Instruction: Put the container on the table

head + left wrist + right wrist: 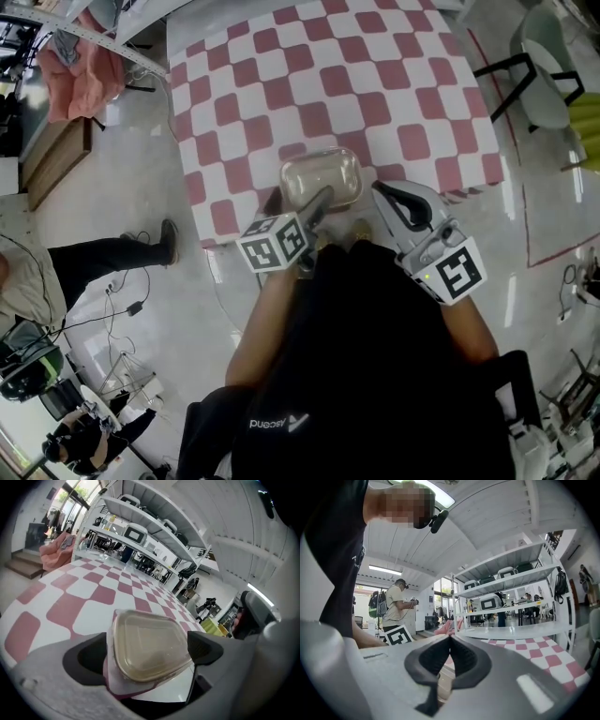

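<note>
We find the container [321, 178] set on the table [281, 75], squarely between the left gripper's [317, 204] jaws, which are spread wide with neither pad pressing it. The right gripper [386, 195], clenched on nothing, stands just beside.

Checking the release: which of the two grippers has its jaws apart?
The left gripper: its jaws stand wide on either side of the container. The right gripper differs: its jaws are together, with nothing between them.

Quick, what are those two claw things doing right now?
Left gripper: open, fingers either side of the container.
Right gripper: closed, holding nothing.
</note>
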`<action>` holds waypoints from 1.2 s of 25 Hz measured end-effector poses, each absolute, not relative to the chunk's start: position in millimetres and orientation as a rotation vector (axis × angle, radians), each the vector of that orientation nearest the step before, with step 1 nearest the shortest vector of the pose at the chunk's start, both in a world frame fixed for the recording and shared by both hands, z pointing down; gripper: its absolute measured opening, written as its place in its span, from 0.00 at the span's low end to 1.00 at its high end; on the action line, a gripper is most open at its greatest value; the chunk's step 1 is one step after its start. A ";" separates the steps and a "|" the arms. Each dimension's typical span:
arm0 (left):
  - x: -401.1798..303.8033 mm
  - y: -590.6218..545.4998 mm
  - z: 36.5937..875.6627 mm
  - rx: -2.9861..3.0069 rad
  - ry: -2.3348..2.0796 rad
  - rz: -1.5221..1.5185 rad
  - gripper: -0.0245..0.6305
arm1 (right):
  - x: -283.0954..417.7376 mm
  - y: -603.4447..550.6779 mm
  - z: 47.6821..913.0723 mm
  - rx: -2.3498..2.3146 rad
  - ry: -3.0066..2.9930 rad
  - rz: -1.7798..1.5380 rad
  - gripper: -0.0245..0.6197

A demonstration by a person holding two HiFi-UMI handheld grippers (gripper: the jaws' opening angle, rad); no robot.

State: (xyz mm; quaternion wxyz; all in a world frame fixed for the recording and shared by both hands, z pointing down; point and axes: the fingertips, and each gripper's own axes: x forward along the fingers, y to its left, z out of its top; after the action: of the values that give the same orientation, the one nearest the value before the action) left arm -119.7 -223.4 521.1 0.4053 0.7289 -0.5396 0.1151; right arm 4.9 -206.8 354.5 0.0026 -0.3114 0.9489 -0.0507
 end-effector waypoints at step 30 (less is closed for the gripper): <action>-106.4 -192.7 321.3 2.747 -1.343 -0.186 0.05 | -48.8 -193.8 312.4 -0.843 2.923 -0.054 0.04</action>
State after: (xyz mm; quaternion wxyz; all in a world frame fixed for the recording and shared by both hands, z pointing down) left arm -106.4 -192.7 321.3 0.0393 0.8960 -0.4382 -0.0606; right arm -48.8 -193.8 312.4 0.0495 -0.2769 0.9595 -0.0178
